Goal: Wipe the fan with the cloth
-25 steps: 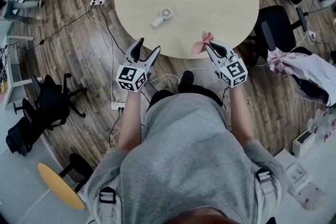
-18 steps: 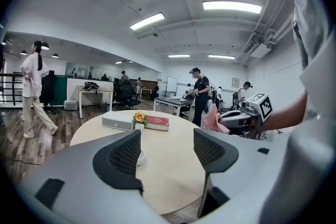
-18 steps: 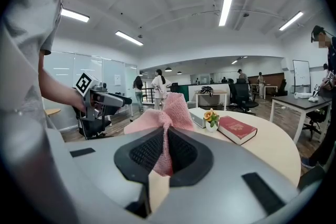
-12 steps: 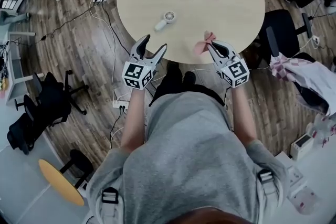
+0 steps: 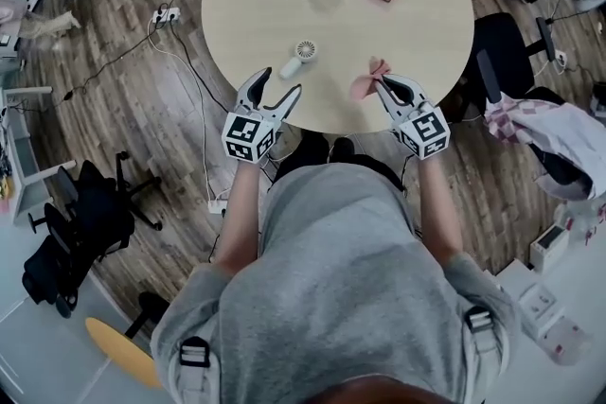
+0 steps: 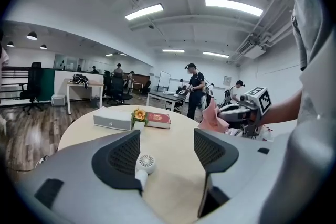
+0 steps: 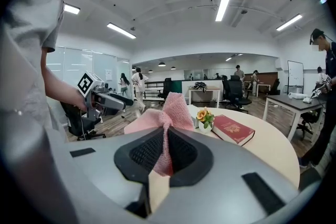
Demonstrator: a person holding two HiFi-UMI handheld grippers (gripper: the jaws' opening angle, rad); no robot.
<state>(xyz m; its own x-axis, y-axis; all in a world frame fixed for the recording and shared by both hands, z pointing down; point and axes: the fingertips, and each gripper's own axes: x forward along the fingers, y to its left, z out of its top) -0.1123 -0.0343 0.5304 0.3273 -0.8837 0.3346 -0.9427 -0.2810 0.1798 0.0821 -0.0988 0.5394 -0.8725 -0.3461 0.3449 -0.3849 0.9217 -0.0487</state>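
Left gripper hangs at the near edge of the round worktop with its fingers spread wide and nothing between them but air; I read that as a hand made ready to take the fan and steady it; the fan lies on the worktop ahead of those fingers, framed in their gap in the left gripper view but clearly apart from them; over on the right, the right gripper has its fingers pressed together on the pink cloth, a bunched tuft standing up past the tips, held forward, probably so the loose end can do the wiping; now the fan itself: small, white, handheld, a round grilled head facing up and a short stubby handle angled back toward the left gripper; no wiping has begun.
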